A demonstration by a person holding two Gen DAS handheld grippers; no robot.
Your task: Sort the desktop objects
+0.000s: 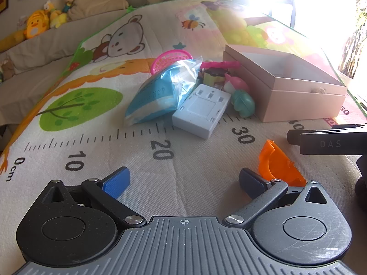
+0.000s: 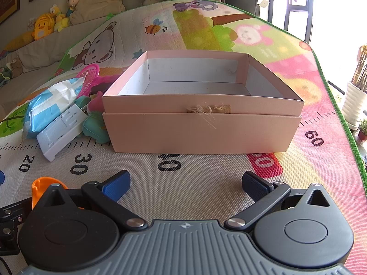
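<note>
A pile lies on the play mat: a blue-and-white plastic packet [image 1: 153,98], a white plastic block [image 1: 201,111], a teal toy [image 1: 243,103], a pink toy [image 1: 236,83] and a pink mesh basket [image 1: 170,58]. An open pink cardboard box [image 2: 201,128] stands right of the pile, its inside bare. An orange plastic piece [image 1: 277,167] lies by my left gripper's right finger. My left gripper [image 1: 183,181] is open and empty, short of the pile. My right gripper [image 2: 185,186] is open and empty, in front of the box.
The mat [image 1: 91,137] has a printed ruler along its near edge and a green border. Plush toys [image 1: 36,25] and cushions line a sofa at the back left. A white plant pot [image 2: 354,105] stands past the mat's right edge.
</note>
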